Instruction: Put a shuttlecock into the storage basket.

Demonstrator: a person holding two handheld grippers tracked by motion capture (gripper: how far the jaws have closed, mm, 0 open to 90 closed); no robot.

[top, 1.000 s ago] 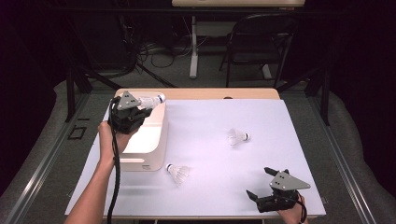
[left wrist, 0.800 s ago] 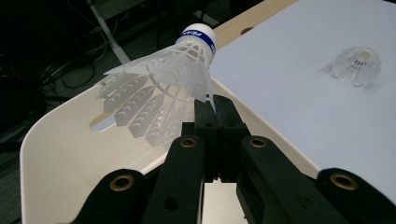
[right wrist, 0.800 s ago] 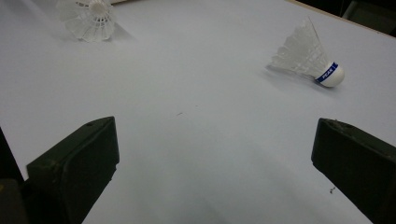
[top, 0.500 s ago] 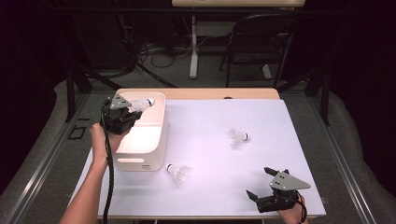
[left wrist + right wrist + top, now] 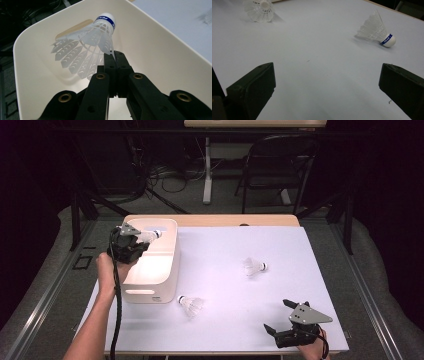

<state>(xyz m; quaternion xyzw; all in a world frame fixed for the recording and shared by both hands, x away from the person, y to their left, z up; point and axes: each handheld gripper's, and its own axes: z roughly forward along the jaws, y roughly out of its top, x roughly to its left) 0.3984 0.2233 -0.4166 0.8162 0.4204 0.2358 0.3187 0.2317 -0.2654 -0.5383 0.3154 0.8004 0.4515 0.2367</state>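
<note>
My left gripper (image 5: 141,238) (image 5: 114,55) is shut on the skirt of a white shuttlecock (image 5: 149,235) (image 5: 92,47) with a blue band, held over the open top of a white bin (image 5: 167,251) (image 5: 160,52) at the table's left. My right gripper (image 5: 280,316) (image 5: 324,82) rests open near the front right edge, nothing between its jaws. Two more shuttlecocks lie on the white table top: one (image 5: 191,305) (image 5: 259,9) just in front of the bin, one (image 5: 255,266) (image 5: 378,31) right of centre.
The white table top (image 5: 235,290) ends close to my right gripper at the front and right edges. A wooden strip (image 5: 235,220) runs along the far edge. A dark folding chair (image 5: 280,165) and cables stand on the floor beyond.
My left gripper has moved back and to the left with the shuttlecock, from over the bin's middle to its far left corner. The right gripper has stayed still.
</note>
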